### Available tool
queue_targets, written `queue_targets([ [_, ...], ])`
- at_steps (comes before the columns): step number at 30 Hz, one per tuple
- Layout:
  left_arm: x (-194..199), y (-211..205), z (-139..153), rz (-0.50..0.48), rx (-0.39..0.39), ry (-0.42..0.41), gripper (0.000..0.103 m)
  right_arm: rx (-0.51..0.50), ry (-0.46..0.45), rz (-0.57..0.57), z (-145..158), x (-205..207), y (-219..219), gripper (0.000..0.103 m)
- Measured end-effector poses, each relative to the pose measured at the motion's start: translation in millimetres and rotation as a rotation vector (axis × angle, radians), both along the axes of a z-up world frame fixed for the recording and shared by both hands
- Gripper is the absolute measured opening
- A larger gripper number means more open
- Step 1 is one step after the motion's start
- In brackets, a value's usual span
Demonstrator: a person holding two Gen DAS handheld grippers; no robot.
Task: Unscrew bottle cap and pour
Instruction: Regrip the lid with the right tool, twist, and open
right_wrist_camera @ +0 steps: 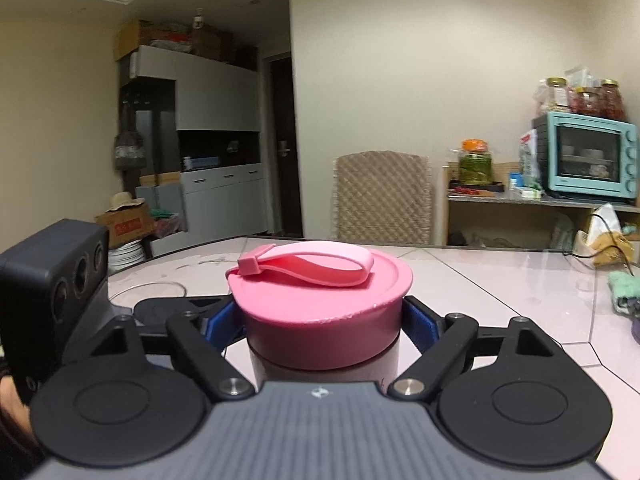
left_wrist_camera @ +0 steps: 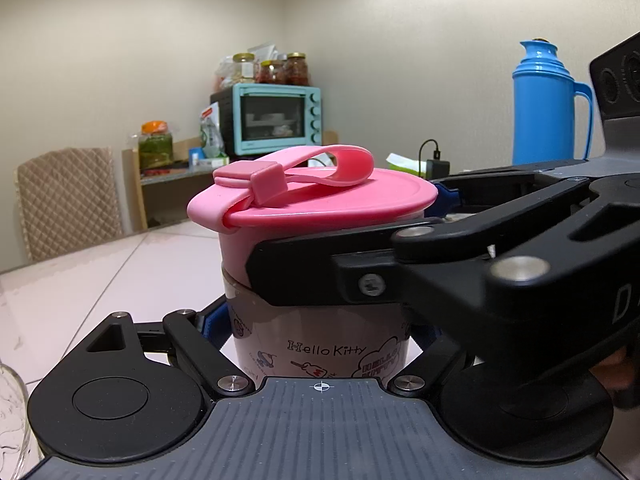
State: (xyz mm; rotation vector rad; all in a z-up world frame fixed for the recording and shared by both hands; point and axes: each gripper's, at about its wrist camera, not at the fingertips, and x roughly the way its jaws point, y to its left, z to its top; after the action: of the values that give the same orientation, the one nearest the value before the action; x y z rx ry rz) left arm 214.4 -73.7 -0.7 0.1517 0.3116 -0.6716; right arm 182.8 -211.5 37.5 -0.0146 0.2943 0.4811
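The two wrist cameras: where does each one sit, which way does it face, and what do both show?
Left wrist: on the left gripper, low, facing the bottle body; the right gripper crosses in front.
Right wrist: on the right gripper, higher, facing the pink cap; the left gripper's camera block shows at left.
Shared: bottle, cap, table, teal oven.

Matt pink plastic cap (right_wrist_camera: 320, 300); glossy tiled table (right_wrist_camera: 500, 280); matt black gripper (right_wrist_camera: 320, 320).
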Motion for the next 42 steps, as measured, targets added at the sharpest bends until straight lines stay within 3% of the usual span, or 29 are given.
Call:
queue_targets([
  [13, 1.6, 1.3, 0.0, 0.0, -0.001, 0.0, 0.09, 0.045, 0.017, 0.54, 0.9, 55.3, -64.9, 0.085],
  [18, 2.8, 2.5, 0.2, 0.0, -0.003, 0.001, 0.09, 0.038, 0.02, 0.632, 5.4, 66.4, -70.9, 0.085],
  [27, 3.9, 3.1, 0.4, -0.001, -0.002, 0.001, 0.09, 0.003, 0.021, 0.45, 15.5, 38.2, -56.3, 0.097],
  [42, 4.4, 3.9, 0.4, -0.001, -0.001, 0.001, 0.09, -0.003, 0.017, 0.096, 10.9, -2.0, -15.8, 0.098],
])
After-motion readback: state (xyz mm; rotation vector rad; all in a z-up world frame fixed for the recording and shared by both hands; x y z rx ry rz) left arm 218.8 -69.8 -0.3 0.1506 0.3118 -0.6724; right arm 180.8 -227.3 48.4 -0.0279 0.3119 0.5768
